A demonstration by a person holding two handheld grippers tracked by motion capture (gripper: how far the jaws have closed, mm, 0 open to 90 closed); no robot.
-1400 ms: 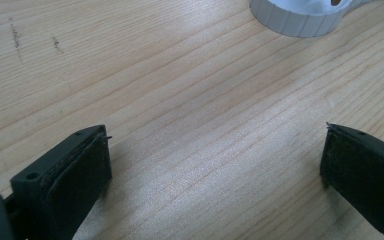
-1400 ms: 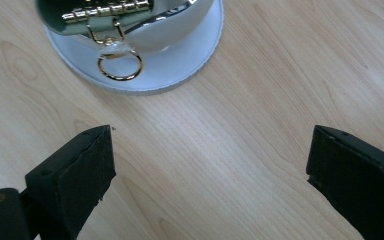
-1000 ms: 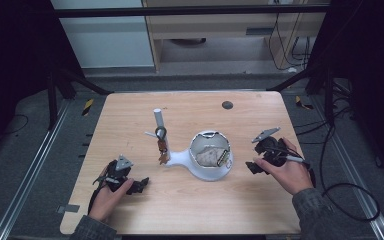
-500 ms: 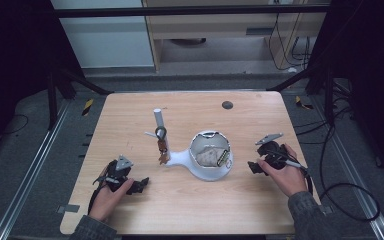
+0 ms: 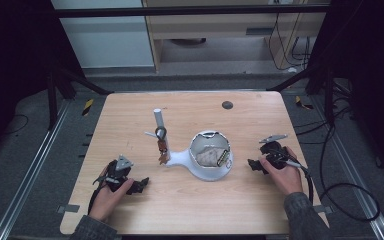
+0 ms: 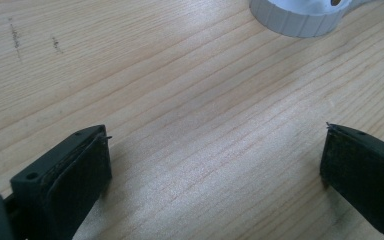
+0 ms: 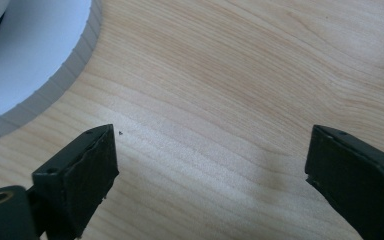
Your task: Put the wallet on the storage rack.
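A white round bowl-shaped device (image 5: 210, 169) stands mid-table with a crumpled pale thing (image 5: 208, 156) inside it. Its ridged white rim shows at the top of the left gripper view (image 6: 300, 20) and at the left of the right gripper view (image 7: 30, 65). My left gripper (image 5: 142, 184) rests low at the near left, jaws wide apart over bare wood (image 6: 215, 150). My right gripper (image 5: 252, 165) sits low just right of the device. Its jaws have just been opening and stand open with nothing between them (image 7: 212, 150).
A short white post (image 5: 157, 119) with a metal clip (image 5: 161, 134) stands left of the device, and a small brown piece (image 5: 163, 154) hangs from the clip. A dark round spot (image 5: 227, 105) marks the far part of the wooden table (image 5: 130, 110). Cables lie on the floor at the right.
My right hand has sunk toward the tabletop and drifted slightly nearer the front edge. The left hand and the device have stayed put.
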